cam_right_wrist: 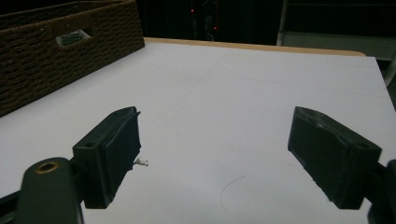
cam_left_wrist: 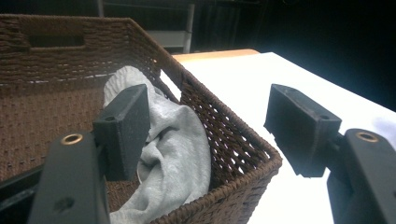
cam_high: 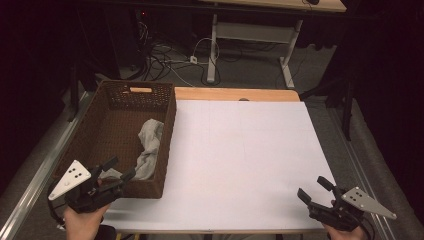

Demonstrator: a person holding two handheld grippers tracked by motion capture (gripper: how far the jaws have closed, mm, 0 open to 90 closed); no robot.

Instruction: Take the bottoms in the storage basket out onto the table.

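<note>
Inside the brown wicker basket (cam_high: pixel 167 131) — one crumpled grey cloth (cam_high: pixel 149 148).

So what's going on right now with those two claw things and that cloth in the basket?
Left gripper open, over the basket's near corner, holding nothing. Right gripper open over the white table. Grey cloth crumpled inside the wicker basket. Basket wall beside the cloth.

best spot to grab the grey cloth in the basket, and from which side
Grip the bunched fold of the grey cloth where it humps up against the right wall of the brown woven basket. Come straight down from above with the left gripper, open and already at the basket's near corner. The walls likely block a side approach, and the raised fold gives the jaws something to pinch.
</note>
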